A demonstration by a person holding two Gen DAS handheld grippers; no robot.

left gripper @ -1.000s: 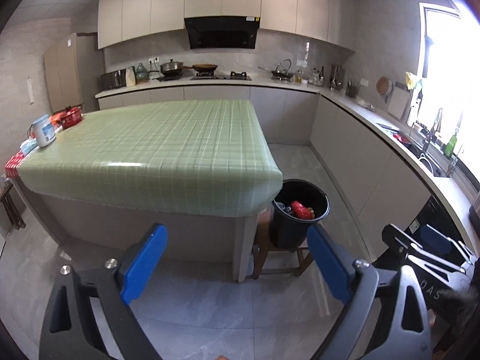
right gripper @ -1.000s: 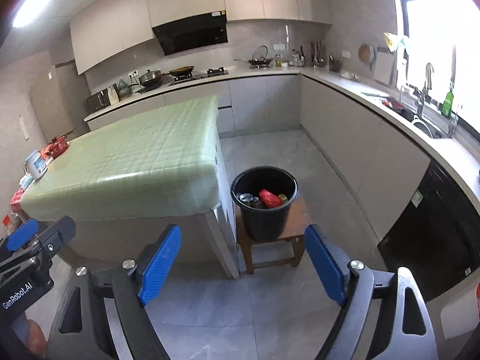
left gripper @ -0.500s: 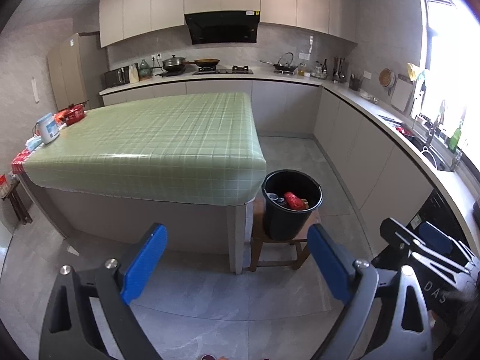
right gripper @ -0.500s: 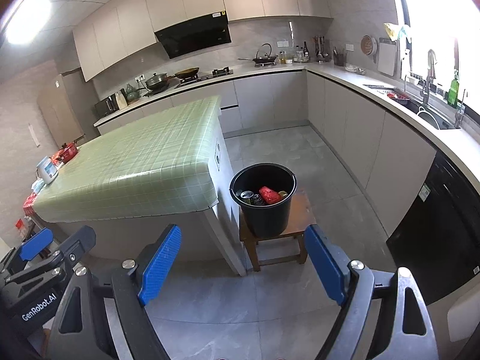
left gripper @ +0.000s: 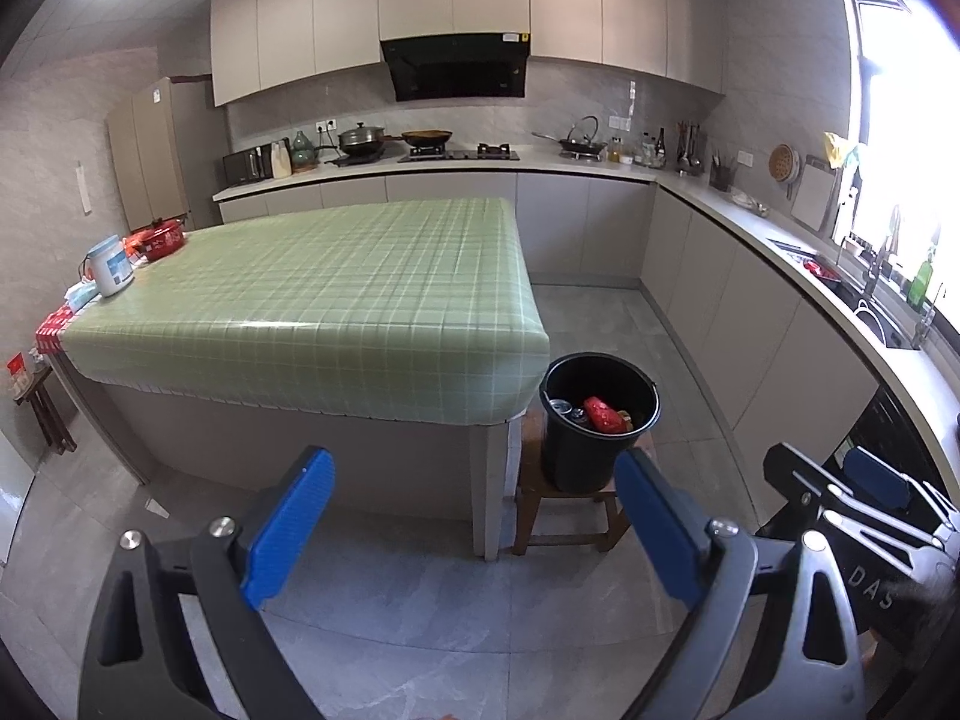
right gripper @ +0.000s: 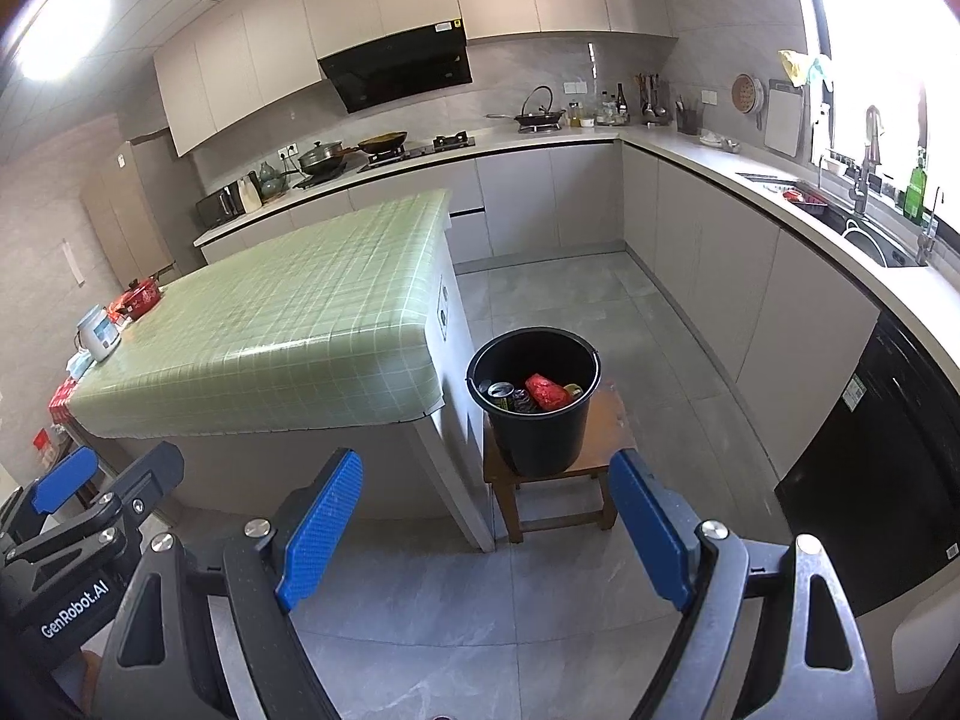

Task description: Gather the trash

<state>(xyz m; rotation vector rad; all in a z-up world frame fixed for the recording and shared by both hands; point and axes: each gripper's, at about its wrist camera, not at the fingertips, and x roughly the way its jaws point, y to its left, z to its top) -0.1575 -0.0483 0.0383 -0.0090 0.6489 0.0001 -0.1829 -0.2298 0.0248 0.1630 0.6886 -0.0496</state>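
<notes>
Both grippers have backed away from the black bucket (right gripper: 534, 402) (trash inside, on a stool beside the island); left gripper (left gripper: 474, 531) and right gripper (right gripper: 486, 525) gape empty, bucket ahead, right nearer.

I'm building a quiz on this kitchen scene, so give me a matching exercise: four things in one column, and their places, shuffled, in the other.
Things:
1. black bucket
2. red pot
3. green bottle
4. crumpled red wrapper

Places:
A. by the sink faucet at the window
B. inside the bucket, among cans
C. on a wooden stool beside the island
D. at the far left end of the green checked tablecloth

Pairs: 1-C, 2-D, 3-A, 4-B
</notes>
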